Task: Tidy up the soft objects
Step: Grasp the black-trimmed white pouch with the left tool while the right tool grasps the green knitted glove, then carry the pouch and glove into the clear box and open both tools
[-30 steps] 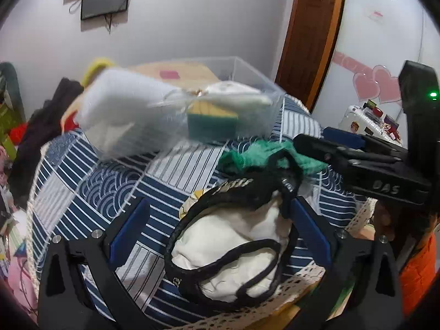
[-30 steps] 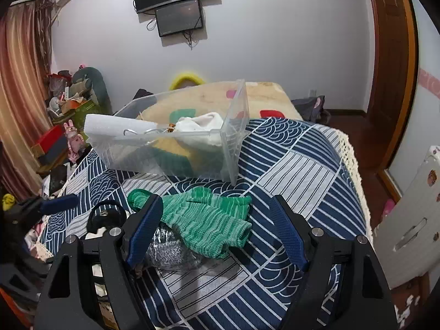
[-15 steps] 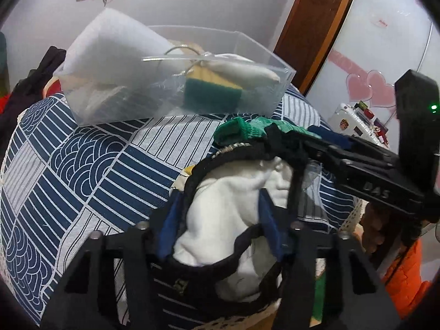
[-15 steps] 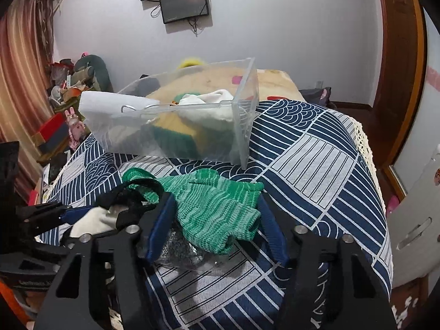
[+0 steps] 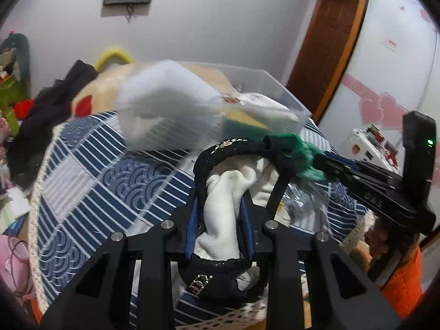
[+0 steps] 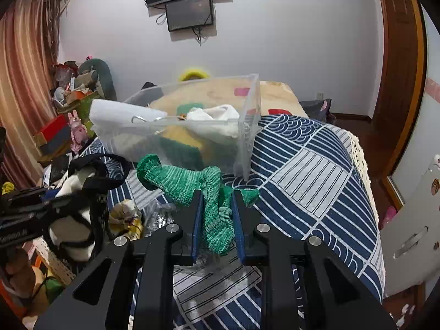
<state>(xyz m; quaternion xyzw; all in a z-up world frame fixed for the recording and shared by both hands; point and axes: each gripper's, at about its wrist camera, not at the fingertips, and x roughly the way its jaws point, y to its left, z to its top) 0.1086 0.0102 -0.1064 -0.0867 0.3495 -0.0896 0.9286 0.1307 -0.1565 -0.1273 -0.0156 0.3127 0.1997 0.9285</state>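
Clamped: left jaws of the left gripper (image 5: 220,211) on the white cloth (image 5: 222,214) with its black straps (image 5: 217,151). Closing on the green knit glove (image 6: 192,181): right jaws of the right gripper (image 6: 217,217), pads already pressing its bunched middle. Just behind both, on the blue patterned tabletop (image 6: 316,170): the clear bin (image 6: 247,126), part filled. Likely trouble: straps dangling and snagging the glove or the crinkled plastic wrap (image 5: 302,200) alongside; glove fingers catching the bin rim; 2 loose ends dragging neighbours off the edge.

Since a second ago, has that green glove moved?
Yes. The green glove has bunched up between the closing right gripper, lifted toward the clear bin.
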